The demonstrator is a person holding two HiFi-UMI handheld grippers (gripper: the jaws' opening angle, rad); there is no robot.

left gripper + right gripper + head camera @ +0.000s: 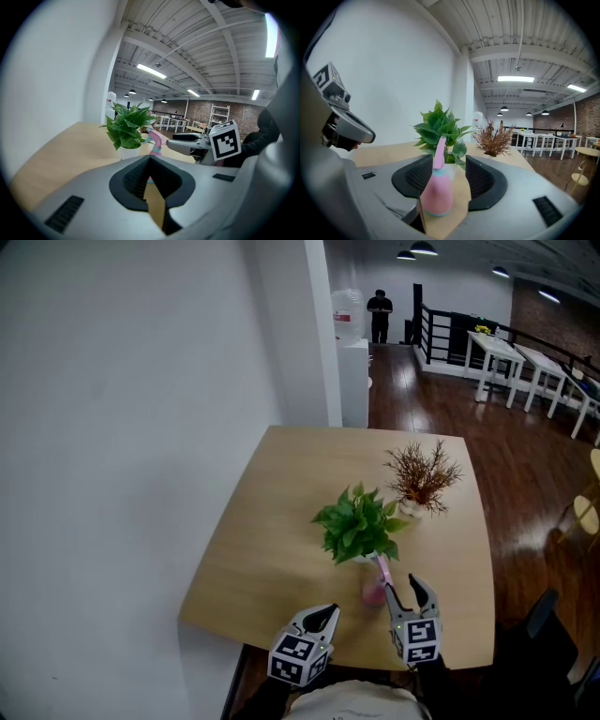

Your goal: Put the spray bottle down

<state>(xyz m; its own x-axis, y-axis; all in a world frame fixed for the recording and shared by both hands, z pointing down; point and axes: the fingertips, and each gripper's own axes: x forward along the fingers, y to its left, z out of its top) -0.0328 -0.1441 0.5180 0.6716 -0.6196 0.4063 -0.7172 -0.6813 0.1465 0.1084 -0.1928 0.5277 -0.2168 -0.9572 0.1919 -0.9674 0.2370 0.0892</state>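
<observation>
1. At 6 o'clock on the table (262,540) edge: left gripper (324,616), jaws pinched together, nothing between them, idle.
2. Right gripper (404,587) sits at 3 o'clock of it, jaws spread wide around the spray bottle (436,191). The bottle is close against the left pad (contact unclear), with a clear gap to the right pad, so it is not clamped.
3. Spray bottle: pink, upright, base looks seated on the wood, at 6 o'clock of the green plant (358,524), just beside its pot.
4. Judgement: the put-down looks basically done and only the retreat is left. Hold the jaws wide and pull straight back toward 6 o'clock with no sideways drift, so the left pad does not drag the bottle.
5. Risk: the bottle is tall with a narrow nozzle and likely tips easily. Leaves are at its 12 o'clock, so don't nudge it forward.
6. Dried plant (422,474): farther off, at 1 o'clock of the green plant, well apart from the bottle.
</observation>
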